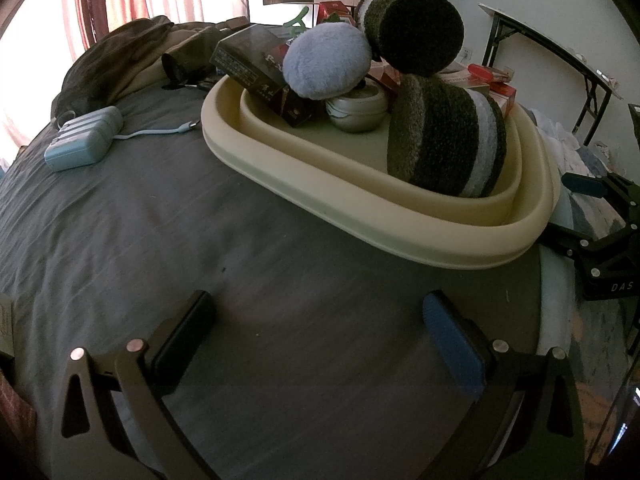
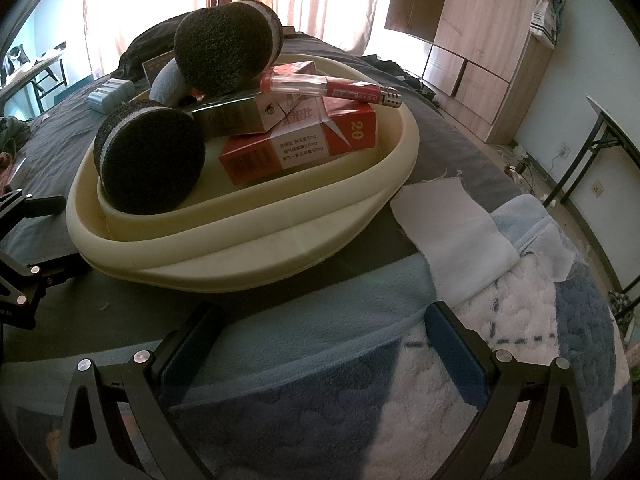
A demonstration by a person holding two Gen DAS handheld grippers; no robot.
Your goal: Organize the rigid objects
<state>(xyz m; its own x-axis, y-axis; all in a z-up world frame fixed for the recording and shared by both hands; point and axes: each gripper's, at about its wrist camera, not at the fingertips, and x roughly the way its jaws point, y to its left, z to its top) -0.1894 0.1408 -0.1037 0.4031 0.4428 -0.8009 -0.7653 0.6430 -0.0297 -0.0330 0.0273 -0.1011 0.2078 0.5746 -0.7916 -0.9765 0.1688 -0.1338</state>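
A cream oval basin sits on the grey bed. It holds two dark round plush cushions, a blue plush pad, a dark box, a silver tin, red cartons and a red lighter on top. My left gripper hovers open over the grey sheet in front of the basin, nothing between its fingers. My right gripper is open over the blanket beside the basin; it also shows in the left wrist view.
A pale blue power bank with its cable lies on the sheet to the left. Dark clothing is heaped at the bed's far end. A white cloth lies on the patterned blanket. A folding table and wardrobe stand beyond.
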